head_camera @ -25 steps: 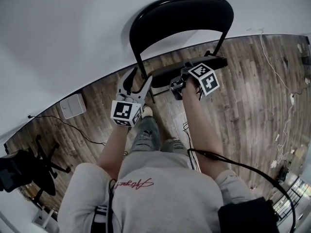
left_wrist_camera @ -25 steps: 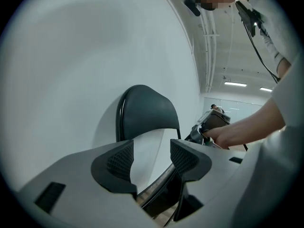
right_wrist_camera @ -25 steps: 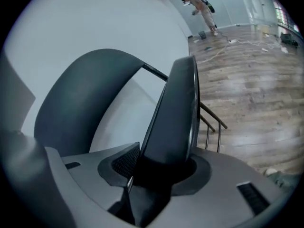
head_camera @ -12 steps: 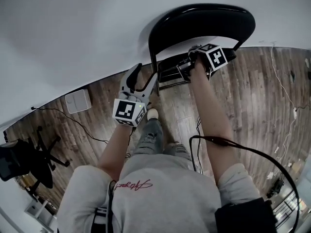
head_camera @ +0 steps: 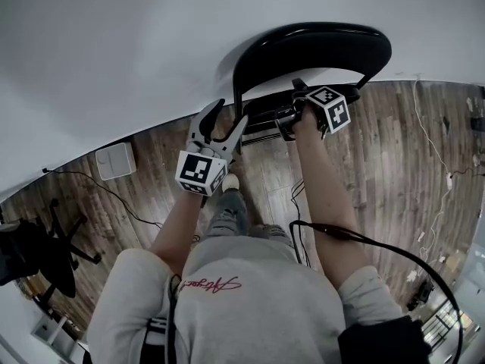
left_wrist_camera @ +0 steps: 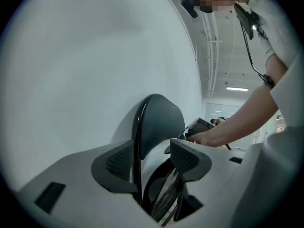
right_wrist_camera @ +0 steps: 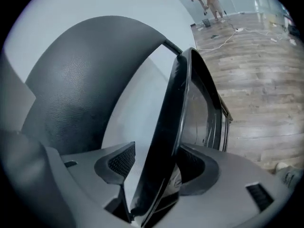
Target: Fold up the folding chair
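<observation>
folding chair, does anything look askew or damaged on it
Nothing looks damaged. The folding chair stands by the wall with its seat tipped up almost on edge, between the jaws of the right gripper, which have just been opening. That suits a half-done fold, not a fault.

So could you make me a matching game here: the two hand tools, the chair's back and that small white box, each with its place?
Things: 1 left gripper; 2 right gripper; 3 backrest; 4 white box.
Places: A on the floor by the wall; B seat edge between its jaws; C top of the chair, near the wall; D black frame tube between its jaws.
Pairs: 1-D, 2-B, 3-C, 4-A.
The right gripper's jaws have just been opening, the seat between them.
</observation>
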`<state>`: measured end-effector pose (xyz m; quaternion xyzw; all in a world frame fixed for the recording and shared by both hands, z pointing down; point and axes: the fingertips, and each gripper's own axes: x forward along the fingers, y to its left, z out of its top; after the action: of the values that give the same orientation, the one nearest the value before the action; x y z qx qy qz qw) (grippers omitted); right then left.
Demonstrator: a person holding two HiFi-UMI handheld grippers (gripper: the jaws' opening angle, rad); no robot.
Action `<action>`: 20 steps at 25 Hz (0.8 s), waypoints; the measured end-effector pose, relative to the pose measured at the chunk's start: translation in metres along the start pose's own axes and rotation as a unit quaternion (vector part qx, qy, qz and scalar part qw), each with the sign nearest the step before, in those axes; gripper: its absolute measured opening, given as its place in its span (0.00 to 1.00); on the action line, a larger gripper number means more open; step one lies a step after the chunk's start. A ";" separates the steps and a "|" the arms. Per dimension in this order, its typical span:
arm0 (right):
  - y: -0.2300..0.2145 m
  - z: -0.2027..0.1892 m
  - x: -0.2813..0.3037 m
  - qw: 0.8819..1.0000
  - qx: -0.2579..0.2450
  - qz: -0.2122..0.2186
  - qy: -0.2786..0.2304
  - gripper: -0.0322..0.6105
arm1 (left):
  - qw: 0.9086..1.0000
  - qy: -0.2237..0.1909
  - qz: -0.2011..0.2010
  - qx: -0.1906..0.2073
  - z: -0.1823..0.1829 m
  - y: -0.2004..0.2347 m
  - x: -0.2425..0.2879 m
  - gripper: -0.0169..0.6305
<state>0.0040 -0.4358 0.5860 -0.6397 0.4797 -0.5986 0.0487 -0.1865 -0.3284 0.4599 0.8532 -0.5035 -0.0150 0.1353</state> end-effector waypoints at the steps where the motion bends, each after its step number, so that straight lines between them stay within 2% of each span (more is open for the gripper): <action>1: 0.002 -0.001 -0.005 1.000 0.005 0.003 0.003 0.45 | 1.000 -0.002 -0.002 -0.001 0.002 0.000 0.001 0.42; 4: -0.005 -0.002 -0.028 1.000 0.003 0.008 -0.008 0.45 | 1.000 -0.007 -0.006 -0.003 0.010 -0.006 0.002 0.42; 7: -0.016 -0.007 -0.058 0.999 -0.015 0.046 -0.008 0.45 | 1.000 -0.014 -0.017 0.003 0.018 -0.016 0.000 0.42; 8: -0.018 -0.008 -0.069 0.998 -0.028 0.061 -0.013 0.42 | 1.000 -0.015 -0.021 0.006 0.021 -0.020 -0.001 0.42; 9: -0.018 -0.007 -0.081 0.996 -0.045 0.076 -0.023 0.32 | 1.000 -0.018 -0.024 0.009 0.024 -0.025 -0.002 0.42; 11: -0.008 -0.002 -0.108 0.987 -0.103 0.111 -0.049 0.27 | 0.999 -0.024 -0.029 0.015 0.030 -0.038 -0.005 0.42; 14: 0.016 0.004 -0.160 0.958 -0.220 0.163 -0.088 0.15 | 0.998 -0.037 -0.038 0.026 0.043 -0.066 -0.011 0.42; 17: 0.039 0.008 -0.219 0.909 -0.329 0.210 -0.146 0.11 | 0.997 -0.062 -0.040 0.033 0.058 -0.104 -0.021 0.41; 18: 0.046 0.008 -0.240 0.891 -0.356 0.228 -0.168 0.10 | 0.996 -0.073 -0.034 0.039 0.064 -0.118 -0.026 0.38; 20: 0.055 0.007 -0.280 0.859 -0.386 0.268 -0.200 0.10 | 0.993 -0.099 -0.011 0.057 0.076 -0.147 -0.038 0.20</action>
<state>0.0290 -0.2805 0.3481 -0.5598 0.8054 -0.1879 0.0512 -0.0916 -0.2446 0.3463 0.8595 -0.5047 -0.0720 0.0355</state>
